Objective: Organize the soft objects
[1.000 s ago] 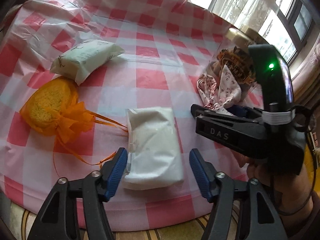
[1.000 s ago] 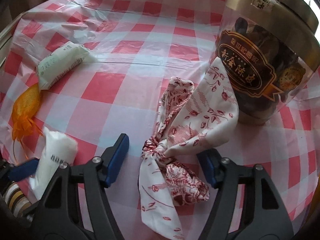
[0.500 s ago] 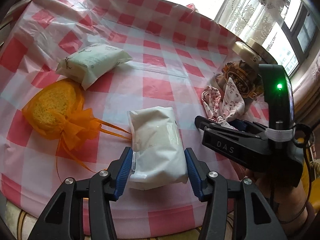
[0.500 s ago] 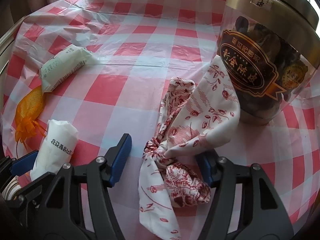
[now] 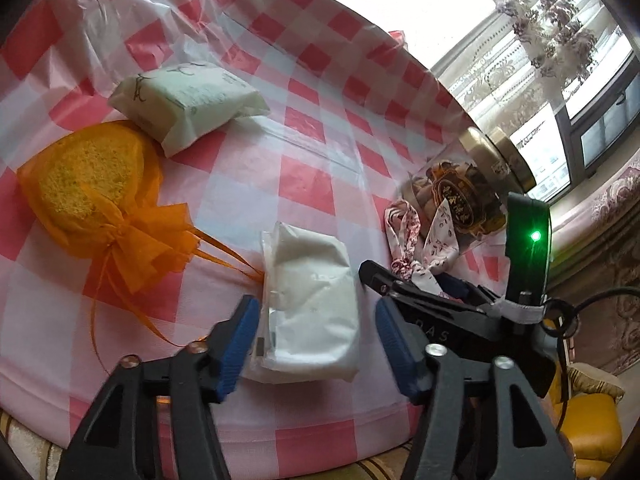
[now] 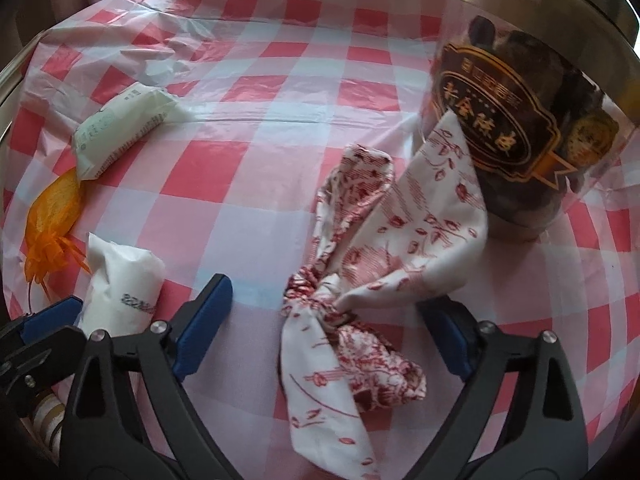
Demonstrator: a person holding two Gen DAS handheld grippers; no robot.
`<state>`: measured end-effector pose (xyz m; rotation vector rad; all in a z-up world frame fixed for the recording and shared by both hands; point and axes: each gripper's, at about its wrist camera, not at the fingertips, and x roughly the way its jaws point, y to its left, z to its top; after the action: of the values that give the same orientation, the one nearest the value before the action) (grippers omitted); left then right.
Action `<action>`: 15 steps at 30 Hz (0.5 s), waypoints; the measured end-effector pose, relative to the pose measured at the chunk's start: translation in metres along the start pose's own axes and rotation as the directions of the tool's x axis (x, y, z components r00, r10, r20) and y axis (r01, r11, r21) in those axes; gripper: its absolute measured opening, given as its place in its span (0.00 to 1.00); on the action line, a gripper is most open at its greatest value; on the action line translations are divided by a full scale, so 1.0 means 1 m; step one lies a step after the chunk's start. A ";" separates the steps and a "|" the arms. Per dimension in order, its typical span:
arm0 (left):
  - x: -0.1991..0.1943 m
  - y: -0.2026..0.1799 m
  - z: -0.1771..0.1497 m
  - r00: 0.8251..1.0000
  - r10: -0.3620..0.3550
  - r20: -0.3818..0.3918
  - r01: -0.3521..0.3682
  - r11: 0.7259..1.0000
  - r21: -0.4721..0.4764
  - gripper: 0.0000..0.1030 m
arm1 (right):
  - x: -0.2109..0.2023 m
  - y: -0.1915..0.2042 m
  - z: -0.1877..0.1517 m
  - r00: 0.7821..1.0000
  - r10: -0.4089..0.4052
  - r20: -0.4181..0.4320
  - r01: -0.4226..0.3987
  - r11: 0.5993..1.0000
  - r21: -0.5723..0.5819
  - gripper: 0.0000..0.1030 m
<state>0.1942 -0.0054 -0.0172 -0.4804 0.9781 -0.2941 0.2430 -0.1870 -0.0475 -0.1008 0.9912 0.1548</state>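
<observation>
A white soft pack (image 5: 312, 300) lies near the table's front edge, between the jaws of my left gripper (image 5: 318, 338). The left pad touches its edge and a strip of cloth shows at the right pad. A red-and-white floral cloth bow (image 6: 360, 280) lies between the jaws of my right gripper (image 6: 324, 326). Those jaws are opening and both pads stand off the fabric. An orange mesh pouch (image 5: 88, 176) with a yellow sponge lies to the left, and a pale green tissue pack (image 5: 188, 96) just behind it.
A clear jar with a gold lid (image 6: 520, 100) stands right behind the floral bow, touching its upper flap. The red-and-white checked tablecloth (image 5: 320, 80) covers the round table, whose front edge is close below the grippers. A yellow cushion (image 5: 592, 432) sits beyond the edge at right.
The right jaws have spread wide, away from the floral bow, which stays put. The left gripper has closed in around the white pack and rolled, tilting its view.
</observation>
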 end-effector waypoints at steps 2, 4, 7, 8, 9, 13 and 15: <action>0.004 -0.001 0.000 1.000 0.008 -0.014 -0.008 1.000 0.009 0.50 | 0.000 -0.004 -0.001 1.000 -0.009 -0.005 0.009 1.000 0.016 0.93; 0.010 -0.003 -0.001 0.999 0.018 -0.040 -0.018 1.000 0.015 0.50 | 0.000 -0.008 -0.001 1.000 -0.016 -0.007 0.017 0.999 0.037 0.93; 0.011 -0.003 -0.001 0.999 0.016 -0.045 -0.015 1.000 0.017 0.51 | -0.003 -0.018 -0.002 1.000 -0.010 -0.002 0.010 0.997 0.082 0.93; 0.012 -0.003 -0.001 0.999 0.012 -0.050 -0.012 1.000 0.017 0.51 | -0.004 -0.021 -0.002 1.000 -0.005 0.000 0.005 0.995 0.096 0.93; 0.013 -0.003 -0.001 0.999 0.009 -0.052 -0.008 1.000 0.017 0.51 | -0.004 -0.023 -0.002 1.000 -0.002 0.002 0.002 0.995 0.105 0.93; 0.014 -0.010 -0.001 0.999 0.012 -0.049 -0.010 0.998 0.056 0.42 | -0.006 -0.024 -0.004 1.000 -0.004 -0.003 0.004 0.994 0.107 0.93; 0.014 -0.021 -0.003 0.998 0.045 -0.034 -0.041 0.993 0.111 0.39 | -0.007 -0.024 -0.005 1.000 -0.016 -0.008 0.017 0.995 0.100 0.92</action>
<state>0.1984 -0.0299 -0.0179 -0.3544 1.0012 -0.3174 0.2393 -0.2123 -0.0434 -0.0173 1.0034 0.0894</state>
